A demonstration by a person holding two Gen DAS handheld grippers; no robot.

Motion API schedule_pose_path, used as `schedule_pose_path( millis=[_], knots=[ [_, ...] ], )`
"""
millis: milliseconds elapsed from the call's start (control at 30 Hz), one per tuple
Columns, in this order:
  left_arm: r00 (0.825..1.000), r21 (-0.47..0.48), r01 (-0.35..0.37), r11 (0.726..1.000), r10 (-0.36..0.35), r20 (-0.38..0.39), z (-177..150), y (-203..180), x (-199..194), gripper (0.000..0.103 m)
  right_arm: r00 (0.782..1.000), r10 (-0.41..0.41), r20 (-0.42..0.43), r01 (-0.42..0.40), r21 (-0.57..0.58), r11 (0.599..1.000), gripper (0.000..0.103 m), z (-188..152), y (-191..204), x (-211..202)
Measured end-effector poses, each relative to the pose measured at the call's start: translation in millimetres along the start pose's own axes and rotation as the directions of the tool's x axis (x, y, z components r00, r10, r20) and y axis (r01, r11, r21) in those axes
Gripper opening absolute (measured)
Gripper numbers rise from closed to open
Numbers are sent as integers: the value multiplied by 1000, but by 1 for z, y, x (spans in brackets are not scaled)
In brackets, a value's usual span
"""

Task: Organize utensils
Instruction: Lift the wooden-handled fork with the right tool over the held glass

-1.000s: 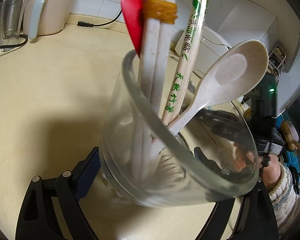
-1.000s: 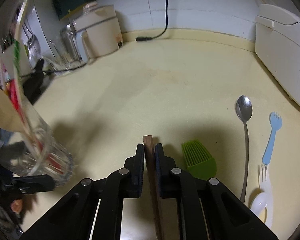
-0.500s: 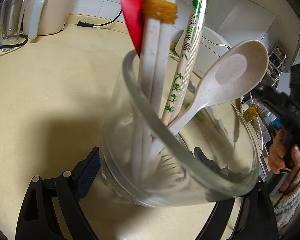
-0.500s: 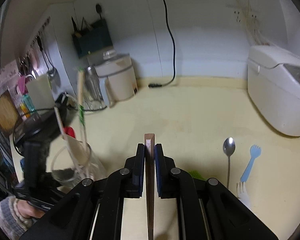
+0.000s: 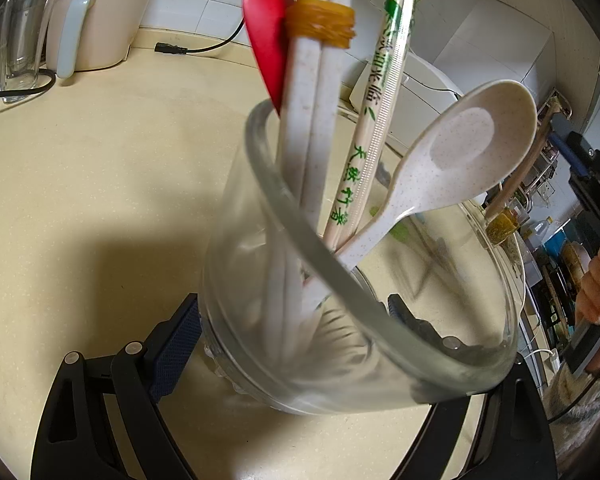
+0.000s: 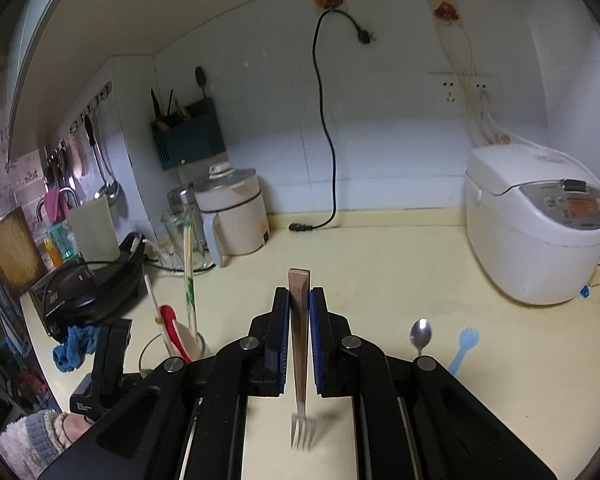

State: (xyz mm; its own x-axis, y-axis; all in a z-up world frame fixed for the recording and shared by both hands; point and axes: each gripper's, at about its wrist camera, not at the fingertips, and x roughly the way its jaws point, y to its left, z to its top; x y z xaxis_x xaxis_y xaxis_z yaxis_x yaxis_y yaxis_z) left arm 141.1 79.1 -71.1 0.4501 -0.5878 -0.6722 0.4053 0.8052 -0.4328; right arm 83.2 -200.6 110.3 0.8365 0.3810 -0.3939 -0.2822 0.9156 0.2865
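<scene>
Left gripper (image 5: 296,332) is clamped round the glass (image 5: 339,320) (already crowded with chopsticks and a spoon). Right gripper (image 6: 299,320) pinches the fork (image 6: 300,360) by its handle, tines hanging down, so it could snag the rim and tip the glass.
</scene>
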Motion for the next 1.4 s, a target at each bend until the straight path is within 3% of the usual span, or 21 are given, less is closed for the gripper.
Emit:
schedule_pose_path(
  millis=[600, 833, 1167, 1400],
  knots=[
    [1000, 0, 0, 1000, 0, 0, 0, 0, 0, 91, 996, -36, 87, 41, -57, 998, 10, 38, -13, -61],
    [1000, 0, 0, 1000, 0, 0, 0, 0, 0, 91, 991, 79, 108, -70, -88, 994, 10, 54, 17, -67],
    [1000, 0, 0, 1000, 0, 0, 0, 0, 0, 91, 946, 293, 136, -281, -104, 954, 10, 87, 72, -58],
    [1000, 0, 0, 1000, 0, 0, 0, 0, 0, 91, 938, 325, 120, -313, -112, 943, 10, 93, 96, -33]
  ],
)
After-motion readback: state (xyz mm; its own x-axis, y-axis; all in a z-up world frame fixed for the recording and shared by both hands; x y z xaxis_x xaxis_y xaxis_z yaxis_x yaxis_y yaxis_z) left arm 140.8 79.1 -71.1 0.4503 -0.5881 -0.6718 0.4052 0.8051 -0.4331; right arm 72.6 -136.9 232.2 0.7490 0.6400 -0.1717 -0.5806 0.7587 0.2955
